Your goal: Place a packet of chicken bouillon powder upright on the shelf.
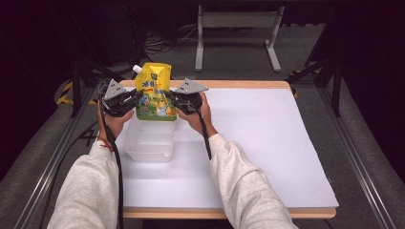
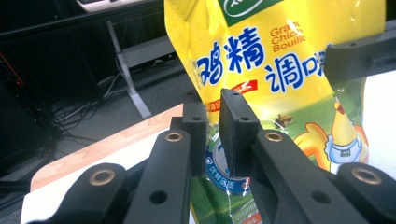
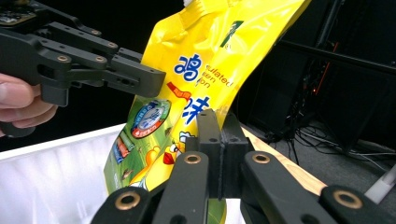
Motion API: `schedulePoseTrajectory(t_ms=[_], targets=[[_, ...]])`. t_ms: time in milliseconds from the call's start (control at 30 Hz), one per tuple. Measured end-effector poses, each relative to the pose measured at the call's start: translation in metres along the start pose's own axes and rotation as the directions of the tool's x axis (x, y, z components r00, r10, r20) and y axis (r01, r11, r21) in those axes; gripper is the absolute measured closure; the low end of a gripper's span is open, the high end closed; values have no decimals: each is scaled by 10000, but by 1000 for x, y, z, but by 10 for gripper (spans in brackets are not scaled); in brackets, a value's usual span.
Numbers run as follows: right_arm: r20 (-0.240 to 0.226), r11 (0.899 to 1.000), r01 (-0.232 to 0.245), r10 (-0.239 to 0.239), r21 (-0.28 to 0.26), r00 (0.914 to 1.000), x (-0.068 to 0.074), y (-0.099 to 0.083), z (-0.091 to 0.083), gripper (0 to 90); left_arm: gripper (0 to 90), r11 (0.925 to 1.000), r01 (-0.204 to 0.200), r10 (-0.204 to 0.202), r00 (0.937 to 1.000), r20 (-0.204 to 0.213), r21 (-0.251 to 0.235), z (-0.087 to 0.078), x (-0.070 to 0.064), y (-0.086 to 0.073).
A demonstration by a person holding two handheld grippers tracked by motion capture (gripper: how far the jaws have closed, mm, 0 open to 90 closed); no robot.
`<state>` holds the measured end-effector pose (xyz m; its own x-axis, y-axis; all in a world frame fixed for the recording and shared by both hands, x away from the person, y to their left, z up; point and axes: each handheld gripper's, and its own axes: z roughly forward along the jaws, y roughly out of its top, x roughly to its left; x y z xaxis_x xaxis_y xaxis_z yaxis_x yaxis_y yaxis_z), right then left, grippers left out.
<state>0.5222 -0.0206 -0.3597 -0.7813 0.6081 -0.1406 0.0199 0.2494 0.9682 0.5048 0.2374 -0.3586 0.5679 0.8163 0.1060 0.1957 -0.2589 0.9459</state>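
The yellow pouch (image 1: 154, 93) stands upright over the far end of a clear plastic tub (image 1: 149, 143) on the white table (image 1: 267, 143), held between the two grippers. The left gripper (image 1: 130, 101) pinches its left edge and the right gripper (image 1: 173, 99) pinches its right edge, both partway down the printed face.

It looks like a soft, flexible bag: the film creases and bows between the two holds, so I would expect it to sag or fold if either side let go. The glossy surface is probably slippery, and with loose contents inside it likely carries some weight low down. The flat sealed side edges seem the sensible place to grip, where the jaws can bite on film rather than on the filling.

The high view shows the white cap (image 1: 137, 69) at the top corner and the tub beneath. The left gripper view shows the pouch (image 2: 280, 60) edge caught between narrow jaws with a slight gap. The right gripper view shows its jaws pressed nearly flat together on the other edge.
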Motion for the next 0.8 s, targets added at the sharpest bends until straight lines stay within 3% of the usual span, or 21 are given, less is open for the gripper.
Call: schedulePoseTrajectory(t_ms=[133, 333, 433, 533, 733, 800], targets=[[67, 9992, 363, -364, 174, 9993, 0, 5, 3, 900, 812, 9999, -56, 58, 9999, -116, 117, 0, 1, 3], [-52, 9998, 176, -176, 119, 9998, -1, 1, 5, 900, 813, 9997, -5, 7, 9999, -111, 254, 1, 3, -1], [-93, 9997, 93, -91, 227, 9999, 1, -5, 7, 900, 812, 9985, -192, 200, 9997, -146, 516, 2, 1, -6], [-226, 9998, -177, 179, 95, 9996, 2, -7, 6, 900, 812, 9990, 206, -207, 9998, 20, 399, -2, 4, -9], [-212, 9998, -89, 92, 149, 9997, 4, -5, 9, 898, 814, 9987, 41, -38, 10000, -61, 504, -4, 4, -8], [-213, 9998, -121, 125, 157, 9997, 5, -6, 10, 897, 819, 9985, 242, -239, 9997, -67, 488, -4, 6, -10]])
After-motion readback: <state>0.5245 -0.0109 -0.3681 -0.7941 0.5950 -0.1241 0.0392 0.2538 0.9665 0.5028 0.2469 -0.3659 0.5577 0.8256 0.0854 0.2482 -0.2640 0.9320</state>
